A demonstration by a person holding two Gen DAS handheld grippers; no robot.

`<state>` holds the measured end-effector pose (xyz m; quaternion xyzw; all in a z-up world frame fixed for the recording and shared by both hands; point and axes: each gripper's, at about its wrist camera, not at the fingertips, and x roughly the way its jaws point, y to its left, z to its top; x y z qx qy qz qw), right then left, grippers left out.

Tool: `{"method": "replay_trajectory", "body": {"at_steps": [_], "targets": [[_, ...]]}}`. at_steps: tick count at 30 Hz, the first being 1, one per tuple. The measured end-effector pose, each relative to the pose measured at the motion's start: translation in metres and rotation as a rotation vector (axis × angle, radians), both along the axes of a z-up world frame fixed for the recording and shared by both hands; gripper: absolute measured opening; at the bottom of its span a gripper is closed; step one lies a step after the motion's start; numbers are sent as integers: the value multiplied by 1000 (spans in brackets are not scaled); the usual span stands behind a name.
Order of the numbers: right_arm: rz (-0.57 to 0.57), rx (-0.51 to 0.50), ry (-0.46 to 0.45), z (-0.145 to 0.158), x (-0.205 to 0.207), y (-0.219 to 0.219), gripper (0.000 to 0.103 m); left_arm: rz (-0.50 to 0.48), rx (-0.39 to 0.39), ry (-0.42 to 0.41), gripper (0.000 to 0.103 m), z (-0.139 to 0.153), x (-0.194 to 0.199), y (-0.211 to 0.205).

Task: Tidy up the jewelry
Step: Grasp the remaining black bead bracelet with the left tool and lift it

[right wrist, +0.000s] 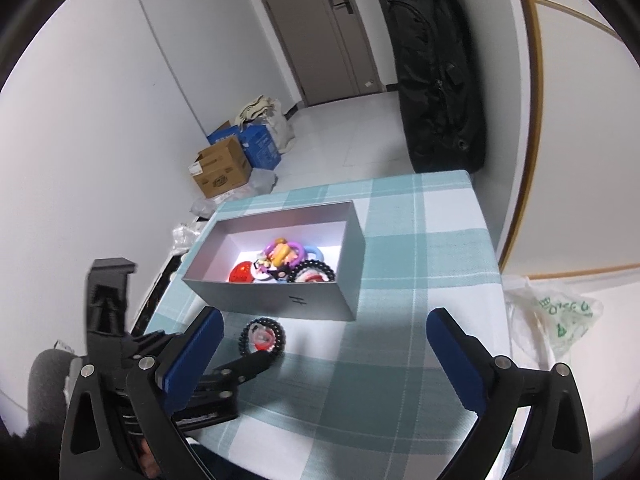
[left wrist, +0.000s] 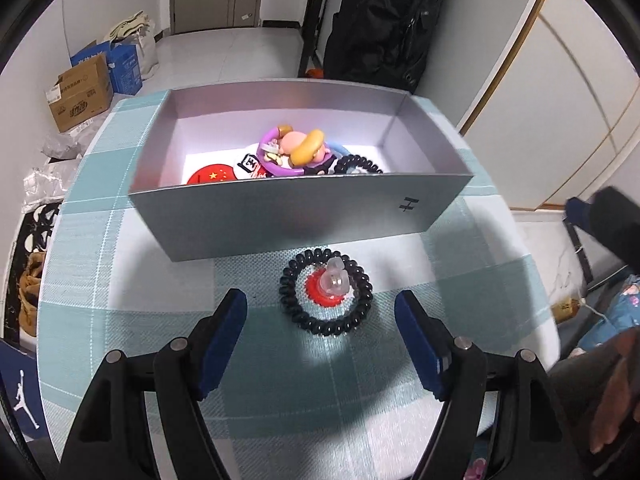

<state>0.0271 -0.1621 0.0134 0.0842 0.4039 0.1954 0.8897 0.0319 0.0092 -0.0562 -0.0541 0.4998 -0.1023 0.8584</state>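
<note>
A black spiral hair tie (left wrist: 326,328) lies on the checked tablecloth in front of a grey box (left wrist: 304,212). Inside the ring sits a clear ring-shaped trinket on a red base (left wrist: 334,282). My left gripper (left wrist: 320,304) is open, its blue pads on either side of the hair tie, just short of it. The box holds a cartoon figure in a purple ring (left wrist: 296,148), a red flag badge (left wrist: 212,176) and another black spiral tie (left wrist: 358,164). My right gripper (right wrist: 324,330) is open and empty, above the table to the right. The hair tie (right wrist: 263,336) and box (right wrist: 316,300) show there too.
The table (left wrist: 132,248) is covered by a teal and white checked cloth. Cardboard and blue boxes (left wrist: 86,88) stand on the floor at the far left. A black bag (left wrist: 384,24) leans behind the table. A plastic bag (right wrist: 560,312) lies right of the table.
</note>
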Motion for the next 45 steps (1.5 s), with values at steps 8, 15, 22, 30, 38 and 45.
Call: {"method": "replay_trajectory", "body": {"at_steps": [8,15,22,30,38,45], "targets": [[0,-12,9,-2,0,-2,103,32,121,-18,72,-6,0,-6],[-1,-16,13,-4,2,-1,103,3,160,-43,72,-7,-7,-10],[-8,-18,28,-7,2,-2,103,-44,148,-35,44,-3,-2,-13],[-13,-29,37,-11,3,-1,103,-56,43,-12,37,1,-1,-3],[-20,-41,48,-14,4,1,102,-40,-101,-22,37,11,0,12],[6,-52,67,-22,6,11,102,-40,-170,-77,37,33,-7,21]]}}
